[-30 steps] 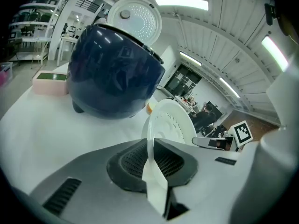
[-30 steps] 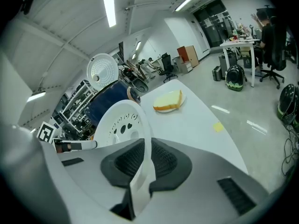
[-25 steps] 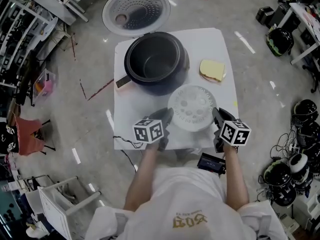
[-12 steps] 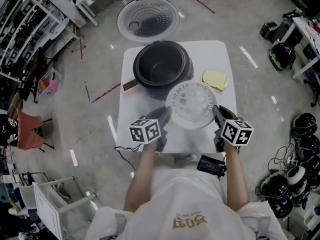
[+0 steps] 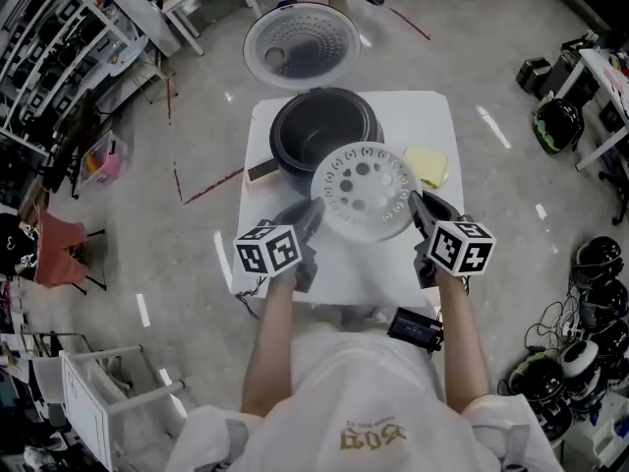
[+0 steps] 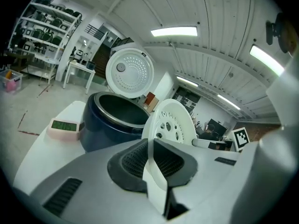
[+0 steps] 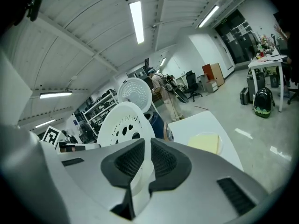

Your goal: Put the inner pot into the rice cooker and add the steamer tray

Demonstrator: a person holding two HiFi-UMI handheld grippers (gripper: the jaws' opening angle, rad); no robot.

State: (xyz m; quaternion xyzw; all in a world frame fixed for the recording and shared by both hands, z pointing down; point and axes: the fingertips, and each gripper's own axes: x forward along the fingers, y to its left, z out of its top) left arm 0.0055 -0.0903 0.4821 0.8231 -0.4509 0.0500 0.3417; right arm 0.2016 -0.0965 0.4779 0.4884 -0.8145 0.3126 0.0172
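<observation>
The white perforated steamer tray (image 5: 366, 191) hangs tilted above the table, just in front of the rice cooker (image 5: 324, 136). My left gripper (image 5: 311, 210) is shut on the tray's left rim and my right gripper (image 5: 418, 203) on its right rim. In the left gripper view the tray (image 6: 170, 122) stands on edge, its rim pinched in that gripper (image 6: 152, 160). In the right gripper view the tray (image 7: 124, 122) is clamped the same way by the right gripper (image 7: 142, 164). The cooker (image 6: 112, 120) stands open with a dark, metal-rimmed pot inside. Its round lid (image 5: 302, 45) is swung up behind it.
A pale yellow flat item (image 5: 426, 165) lies on the white table (image 5: 432, 116) to the right of the cooker. The cooker's control panel (image 6: 65, 127) juts out at its left. Shelves, chairs, helmets and cables stand on the floor around the table.
Both grippers have risen with the tray, lifting it off the table and carrying it toward the cooker. It now overlaps the cooker's near rim in the head view.
</observation>
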